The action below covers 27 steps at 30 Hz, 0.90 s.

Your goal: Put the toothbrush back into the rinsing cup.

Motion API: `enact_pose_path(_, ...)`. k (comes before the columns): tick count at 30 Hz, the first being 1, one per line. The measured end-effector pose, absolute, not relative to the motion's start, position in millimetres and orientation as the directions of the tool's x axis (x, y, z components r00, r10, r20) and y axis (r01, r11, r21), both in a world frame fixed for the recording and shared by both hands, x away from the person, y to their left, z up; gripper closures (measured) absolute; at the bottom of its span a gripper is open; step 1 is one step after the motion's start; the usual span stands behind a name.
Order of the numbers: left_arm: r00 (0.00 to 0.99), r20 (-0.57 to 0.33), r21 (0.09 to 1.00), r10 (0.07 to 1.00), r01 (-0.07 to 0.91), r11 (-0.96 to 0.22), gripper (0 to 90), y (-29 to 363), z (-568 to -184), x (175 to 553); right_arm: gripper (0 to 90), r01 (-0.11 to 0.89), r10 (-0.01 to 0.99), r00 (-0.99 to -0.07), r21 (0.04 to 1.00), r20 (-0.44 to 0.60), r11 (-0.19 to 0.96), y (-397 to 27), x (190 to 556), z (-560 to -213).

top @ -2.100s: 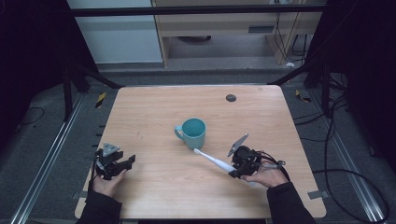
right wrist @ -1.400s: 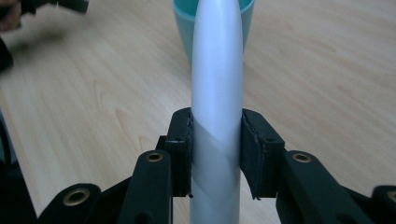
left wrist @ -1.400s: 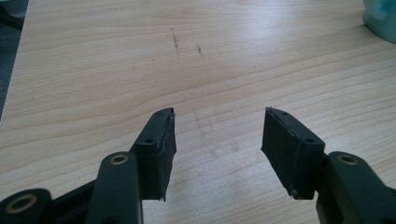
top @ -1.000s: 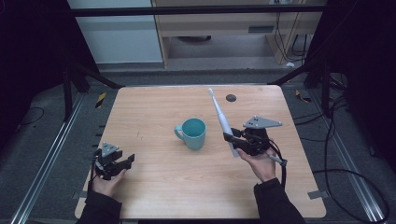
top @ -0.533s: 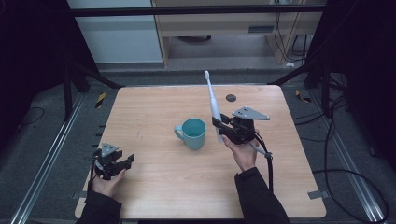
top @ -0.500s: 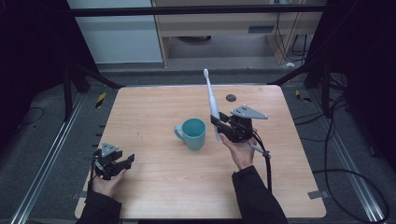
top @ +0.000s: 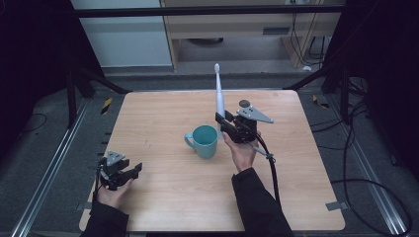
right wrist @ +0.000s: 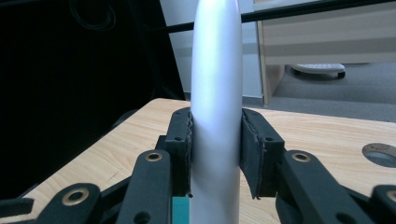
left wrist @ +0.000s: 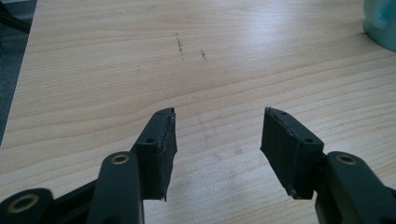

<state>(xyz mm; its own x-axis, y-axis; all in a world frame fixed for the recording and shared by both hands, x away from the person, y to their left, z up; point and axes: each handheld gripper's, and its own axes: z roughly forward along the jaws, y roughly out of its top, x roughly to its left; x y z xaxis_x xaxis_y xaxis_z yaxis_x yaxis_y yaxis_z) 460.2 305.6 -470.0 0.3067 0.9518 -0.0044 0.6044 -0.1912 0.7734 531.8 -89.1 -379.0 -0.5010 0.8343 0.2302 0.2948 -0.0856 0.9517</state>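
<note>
A white electric toothbrush (top: pixel 218 94) stands nearly upright, head up, with my right gripper (top: pixel 222 123) shut on its lower body just right of the teal mug (top: pixel 204 140). In the right gripper view the white toothbrush body (right wrist: pixel 215 107) is clamped between both pads (right wrist: pixel 180 149), and a sliver of the teal mug (right wrist: pixel 180 211) shows below. My left gripper (top: pixel 129 173) rests low at the table's front left, open. The left gripper view shows its fingers (left wrist: pixel 161 144) spread over bare wood, with the mug's edge (left wrist: pixel 380 23) at the top right.
The wooden table (top: pixel 163 118) has a round dark cable hole (top: pixel 243 103) near its far edge, just behind the right gripper. A cable (top: pixel 269 168) trails from the right gripper along the forearm. Metal frame posts and dark floor surround the table.
The right gripper lifted the toothbrush from lying flat at the front, swung it upright and carried it toward the mug. In the last half second it edged slightly closer. The left gripper stayed still.
</note>
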Motion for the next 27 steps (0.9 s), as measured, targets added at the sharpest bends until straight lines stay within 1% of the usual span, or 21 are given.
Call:
enact_pose_path(17,0.307,-0.011,0.775,0.952,0.604,-0.186,44.7,306.0,-469.8,460.2,66.2,0.304,0.844,-0.470,0.945,0.260,-0.122,-57.5,551.5,-397.6)
enact_pose_path(22,0.303,-0.011,0.778,0.953,0.601,-0.182,44.8,306.7,-469.4,459.8,66.1,0.313,0.847,-0.469,0.944,0.250,-0.105,-47.0,553.5,-404.5)
enact_pose_path(27,0.302,-0.009,0.782,0.953,0.596,-0.182,44.8,306.6,-468.3,459.0,66.1,0.335,0.857,-0.468,0.941,0.216,-0.054,-37.0,554.0,-413.5)
